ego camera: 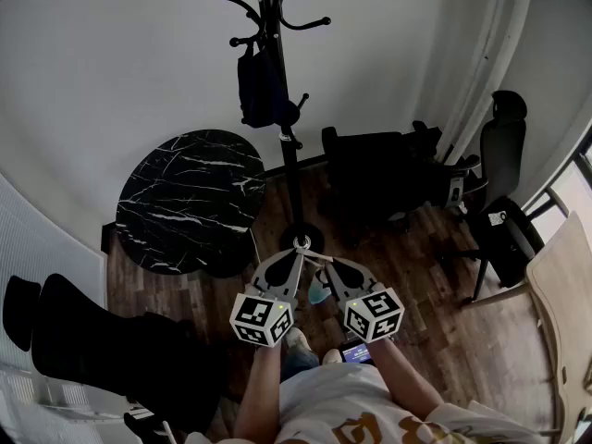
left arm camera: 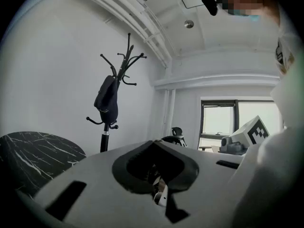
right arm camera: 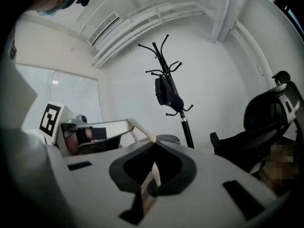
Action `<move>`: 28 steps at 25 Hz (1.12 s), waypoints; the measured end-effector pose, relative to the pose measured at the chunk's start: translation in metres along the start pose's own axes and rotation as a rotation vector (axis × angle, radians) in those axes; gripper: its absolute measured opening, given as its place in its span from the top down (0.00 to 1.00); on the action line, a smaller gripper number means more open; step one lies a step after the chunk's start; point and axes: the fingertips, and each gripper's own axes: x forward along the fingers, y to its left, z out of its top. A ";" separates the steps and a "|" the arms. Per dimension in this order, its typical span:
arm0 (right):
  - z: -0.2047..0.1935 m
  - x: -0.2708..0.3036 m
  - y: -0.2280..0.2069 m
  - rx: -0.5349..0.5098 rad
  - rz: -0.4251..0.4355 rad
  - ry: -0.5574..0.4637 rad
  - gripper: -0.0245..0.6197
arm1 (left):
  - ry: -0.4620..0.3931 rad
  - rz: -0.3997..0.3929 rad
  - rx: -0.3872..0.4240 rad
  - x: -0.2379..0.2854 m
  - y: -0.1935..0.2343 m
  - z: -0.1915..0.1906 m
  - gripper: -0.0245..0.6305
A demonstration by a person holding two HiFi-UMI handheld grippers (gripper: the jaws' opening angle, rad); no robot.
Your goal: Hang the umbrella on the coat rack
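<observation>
You hold your left gripper and right gripper clenched and empty, apparently because the likely umbrella already hangs on the coat rack.

Wood-plank floor, furniture standing on it.
Coat rack foot at centre; round black marble table at nine o'clock; dark office chairs at three o'clock.
</observation>
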 end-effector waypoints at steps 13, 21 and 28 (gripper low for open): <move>-0.001 -0.002 -0.003 0.010 0.020 0.011 0.94 | 0.006 0.006 0.003 0.002 -0.006 0.000 0.93; -0.003 -0.001 -0.004 0.012 0.044 0.022 0.94 | 0.008 0.028 -0.013 0.001 -0.006 -0.003 0.93; -0.002 0.012 -0.007 0.014 0.051 0.023 0.94 | 0.010 0.039 -0.015 0.006 0.005 -0.003 0.93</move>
